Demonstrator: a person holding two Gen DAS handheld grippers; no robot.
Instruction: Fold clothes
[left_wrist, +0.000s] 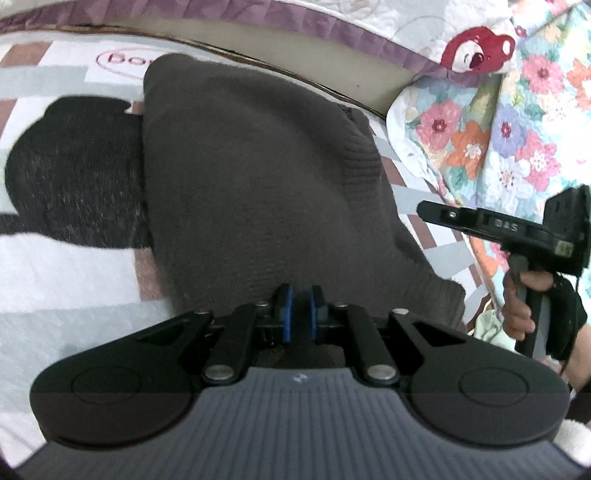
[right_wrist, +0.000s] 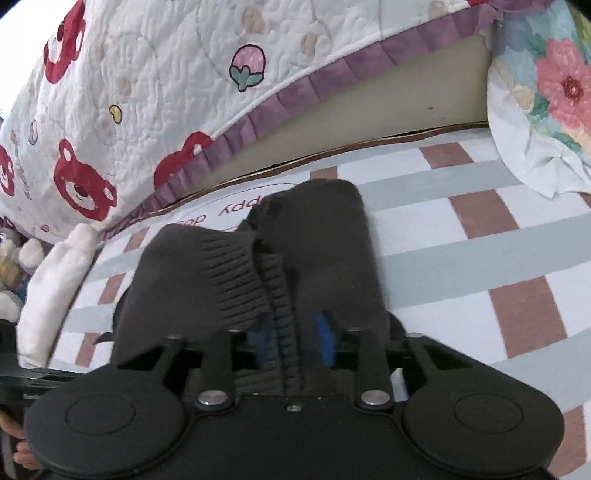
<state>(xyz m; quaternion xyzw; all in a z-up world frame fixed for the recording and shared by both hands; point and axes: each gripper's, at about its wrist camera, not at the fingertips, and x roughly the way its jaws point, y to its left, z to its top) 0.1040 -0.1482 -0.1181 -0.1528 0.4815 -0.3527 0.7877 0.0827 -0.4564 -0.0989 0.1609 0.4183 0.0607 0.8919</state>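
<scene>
A dark grey knit sweater (left_wrist: 251, 166) lies folded on a checked blanket (left_wrist: 66, 280). In the left wrist view, the blue pads of my left gripper (left_wrist: 300, 310) are nearly together at the sweater's near edge, with dark fabric pinched between them. My right gripper (left_wrist: 428, 214), held by a gloved hand (left_wrist: 535, 310), is at the sweater's right side. In the right wrist view, the right gripper (right_wrist: 291, 332) has its blue pads (right_wrist: 327, 339) apart. The sweater's ribbed hem (right_wrist: 284, 306) runs loosely between them and partly hides the left pad.
A white quilt with red bears and a purple frill (right_wrist: 110, 92) hangs over the bed side behind the sweater. A floral quilt (left_wrist: 498, 129) is bunched on the right. A white plush toy (right_wrist: 55, 273) lies at the blanket's left edge. A black patch (left_wrist: 74, 177) shows beside the sweater.
</scene>
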